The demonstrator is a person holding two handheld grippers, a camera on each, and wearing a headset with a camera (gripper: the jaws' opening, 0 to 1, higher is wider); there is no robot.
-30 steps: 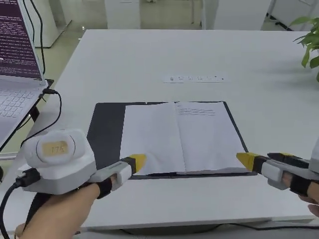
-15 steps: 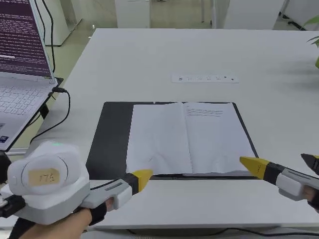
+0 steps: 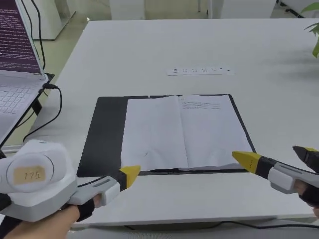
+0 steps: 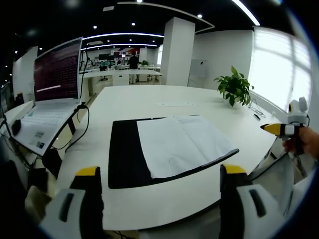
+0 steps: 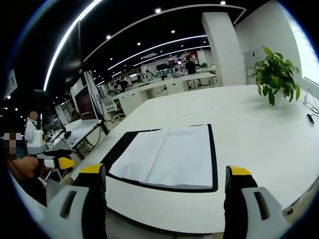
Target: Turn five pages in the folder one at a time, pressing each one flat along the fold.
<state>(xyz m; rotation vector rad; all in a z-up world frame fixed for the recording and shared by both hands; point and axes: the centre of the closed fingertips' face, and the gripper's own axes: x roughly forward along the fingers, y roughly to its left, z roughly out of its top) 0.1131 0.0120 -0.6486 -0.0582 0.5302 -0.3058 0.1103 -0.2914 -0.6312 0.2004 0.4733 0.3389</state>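
The black folder (image 3: 105, 137) lies open and flat on the white table, its white pages (image 3: 184, 132) spread either side of the fold. In the left gripper view, my left gripper (image 4: 160, 172) stands wide open with nothing between its jaws. Its yellow fingertip (image 3: 130, 175) hovers just in front of the folder's near edge, left of centre. My right gripper (image 3: 274, 155) is open too and holds nothing, level with the folder's near right corner. The folder (image 5: 164, 154) lies ahead of the right gripper (image 5: 165, 170) and touches neither jaw.
An open laptop (image 3: 15, 59) stands at the left with a black cable (image 3: 52, 107) hanging beside the table. A white strip with sockets (image 3: 199, 71) lies beyond the folder. A green plant (image 5: 274, 74) stands at the right. The table's near edge (image 3: 199, 219) is close below the grippers.
The left gripper has drawn back a little, from over the folder's near edge to just in front of it. The right gripper's second jaw has come into view. The pages lie unchanged.
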